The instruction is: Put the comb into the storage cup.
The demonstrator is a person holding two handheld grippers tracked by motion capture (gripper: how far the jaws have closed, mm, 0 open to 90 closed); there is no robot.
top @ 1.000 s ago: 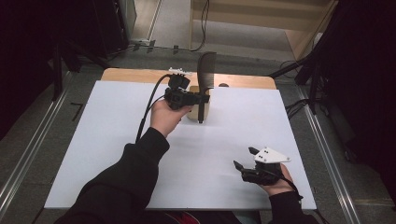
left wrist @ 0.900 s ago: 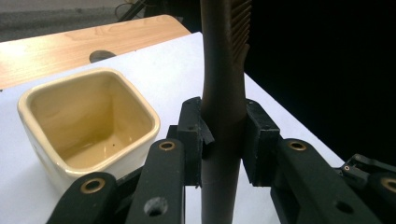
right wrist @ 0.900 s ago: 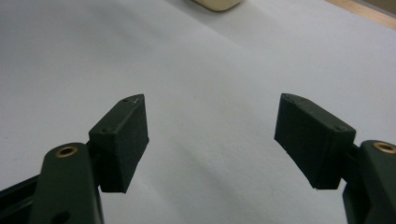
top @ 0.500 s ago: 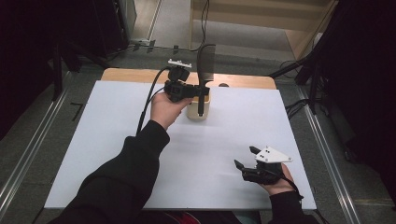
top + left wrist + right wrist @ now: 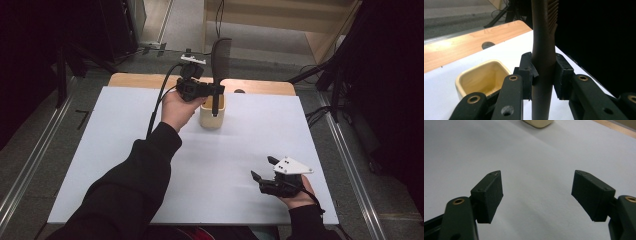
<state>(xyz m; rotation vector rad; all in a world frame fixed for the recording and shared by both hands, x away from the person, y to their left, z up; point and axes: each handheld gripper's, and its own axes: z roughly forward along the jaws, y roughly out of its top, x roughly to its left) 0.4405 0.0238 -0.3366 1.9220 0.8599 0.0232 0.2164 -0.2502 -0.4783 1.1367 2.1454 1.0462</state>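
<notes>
Left hand-held gripper [image 5: 543, 75] clamps spatula [image 5: 544, 37] | right hand-held gripper [image 5: 537, 192] released | white tabletop [image 5: 125, 150] | dark room

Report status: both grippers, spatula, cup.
Left hand-held gripper shut on spatula, upright above cup. Right hand-held gripper open, empty, low near table's front edge. Nothing in the way.

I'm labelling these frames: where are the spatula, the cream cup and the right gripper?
spatula [image 5: 543, 65]: left gripper view, handle between the jaws.
cream cup [image 5: 212, 119]: high view, front wall.
right gripper [image 5: 536, 192]: right gripper view, midway between open fingertips.
</notes>
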